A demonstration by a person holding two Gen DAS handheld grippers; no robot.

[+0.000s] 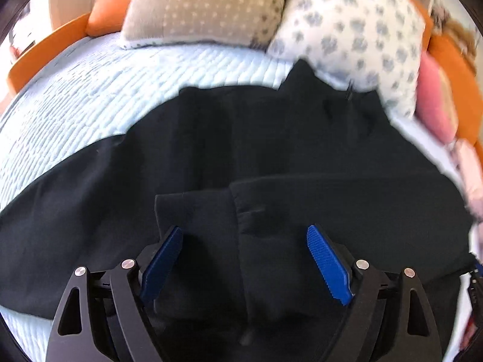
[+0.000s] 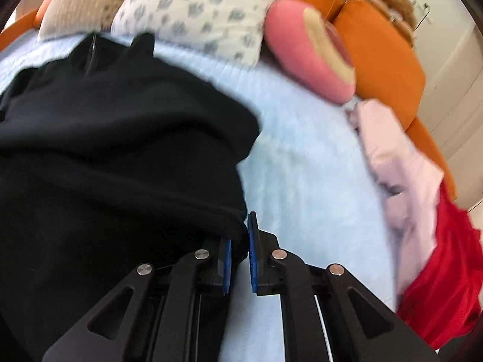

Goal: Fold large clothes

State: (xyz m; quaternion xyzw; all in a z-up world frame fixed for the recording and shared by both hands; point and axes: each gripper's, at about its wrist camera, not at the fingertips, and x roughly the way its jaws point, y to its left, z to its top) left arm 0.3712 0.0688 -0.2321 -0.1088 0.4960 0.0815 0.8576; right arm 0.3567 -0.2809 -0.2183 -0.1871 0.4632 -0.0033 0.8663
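Observation:
A large black garment (image 1: 241,138) lies spread on a light blue quilted bed (image 1: 90,90), with a folded-over part near its front. My left gripper (image 1: 244,235) is open just above this folded part, its blue pads (image 1: 327,262) wide apart and holding nothing. In the right wrist view the same black garment (image 2: 120,138) fills the left half. My right gripper (image 2: 241,232) is shut on the garment's right edge, with black cloth pinched between the blue pads (image 2: 252,256). The view is blurred.
Patterned pillows (image 1: 356,30) and a beige pillow (image 1: 205,3) lie at the head of the bed against an orange frame (image 1: 45,51). A pink cushion (image 2: 308,48), a pale pink garment (image 2: 398,163) and a red garment (image 2: 443,271) lie to the right.

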